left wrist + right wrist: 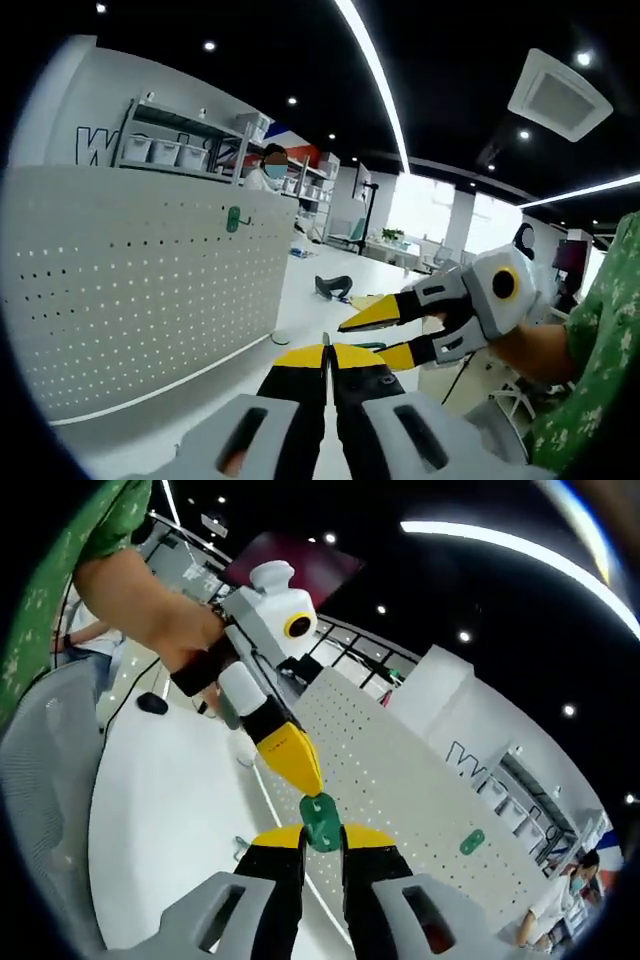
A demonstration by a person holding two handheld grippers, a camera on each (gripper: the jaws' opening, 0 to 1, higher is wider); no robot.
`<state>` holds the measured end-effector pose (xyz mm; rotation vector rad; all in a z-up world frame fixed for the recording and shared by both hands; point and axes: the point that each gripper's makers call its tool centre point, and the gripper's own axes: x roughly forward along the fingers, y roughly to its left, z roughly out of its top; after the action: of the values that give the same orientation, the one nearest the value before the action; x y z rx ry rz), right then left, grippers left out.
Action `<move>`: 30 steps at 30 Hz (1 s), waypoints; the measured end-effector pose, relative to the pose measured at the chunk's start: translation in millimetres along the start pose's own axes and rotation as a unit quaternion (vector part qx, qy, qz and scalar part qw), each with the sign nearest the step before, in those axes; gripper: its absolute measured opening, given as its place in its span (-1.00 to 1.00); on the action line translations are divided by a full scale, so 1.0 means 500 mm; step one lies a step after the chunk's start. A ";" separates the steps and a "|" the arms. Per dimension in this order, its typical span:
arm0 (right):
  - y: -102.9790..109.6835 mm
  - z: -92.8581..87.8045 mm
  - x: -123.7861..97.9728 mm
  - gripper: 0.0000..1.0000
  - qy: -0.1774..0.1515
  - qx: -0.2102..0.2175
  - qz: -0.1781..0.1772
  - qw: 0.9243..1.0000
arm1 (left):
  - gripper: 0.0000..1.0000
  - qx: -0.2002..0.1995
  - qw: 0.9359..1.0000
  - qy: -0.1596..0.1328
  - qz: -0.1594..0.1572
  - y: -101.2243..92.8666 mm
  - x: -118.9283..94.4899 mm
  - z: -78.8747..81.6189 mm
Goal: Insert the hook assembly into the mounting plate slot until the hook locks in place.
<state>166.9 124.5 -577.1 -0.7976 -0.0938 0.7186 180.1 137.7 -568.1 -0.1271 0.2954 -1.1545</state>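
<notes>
A small green hook assembly [321, 823] sits pinched between the tips of the right claw [322, 832], held above the white counter [160, 810] and short of the perforated mounting plate [400, 780]. It looks light, rigid and slick plastic, best gripped across its flat base. A second green hook [234, 219] already hangs on the plate. The left claw [326, 357] is together on nothing. Storage bins [165, 152] line a distant shelf [185, 120]; their contents cannot be made out.
</notes>
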 end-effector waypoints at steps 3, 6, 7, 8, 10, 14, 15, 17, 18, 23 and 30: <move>0.000 0.001 -0.002 -0.81 0.000 -0.007 -0.002 1.000 | -0.97 -0.006 1.000 -0.002 -0.005 -0.005 0.003 0.003; 0.000 0.001 -0.001 -0.85 0.003 -0.024 -0.004 1.000 | -0.97 -0.012 1.000 -0.001 -0.010 -0.010 0.007 0.000; -0.001 0.001 -0.001 -0.86 0.003 -0.027 -0.005 1.000 | -0.97 -0.013 1.000 0.000 -0.011 -0.011 0.008 -0.001; -0.001 0.001 0.000 -0.88 0.003 -0.031 -0.004 1.000 | -0.97 -0.013 1.000 0.000 -0.012 -0.012 0.009 -0.002; 0.000 0.001 0.001 -0.89 0.004 -0.033 -0.004 0.999 | -0.97 -0.016 1.000 0.000 -0.015 -0.015 0.009 -0.001; -0.001 0.003 0.002 -0.89 0.002 -0.033 -0.005 0.999 | -0.97 -0.018 1.000 -0.002 -0.018 -0.017 0.007 0.002; -0.002 0.004 0.002 -0.91 0.002 -0.034 -0.005 0.999 | -0.97 -0.019 1.000 -0.002 -0.018 -0.017 0.007 0.002; -0.002 0.005 0.003 -0.94 0.001 -0.036 -0.005 0.999 | -0.97 -0.020 1.000 -0.002 -0.019 -0.017 0.006 0.002; -0.002 0.006 0.003 -0.95 0.000 -0.039 -0.005 0.999 | -0.97 -0.020 1.000 -0.001 -0.020 -0.018 0.006 0.003; -0.001 0.007 0.002 -0.96 -0.001 -0.034 -0.005 0.999 | -0.97 -0.023 0.999 -0.001 -0.024 -0.019 0.004 0.002; -0.001 0.004 0.003 -0.97 0.004 -0.013 -0.006 1.000 | -0.96 0.010 1.000 -0.005 -0.021 -0.018 0.006 0.000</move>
<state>167.7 126.3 -575.8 -0.8245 -0.1007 0.7031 173.2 131.5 -566.4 -0.1212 0.2740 -1.1978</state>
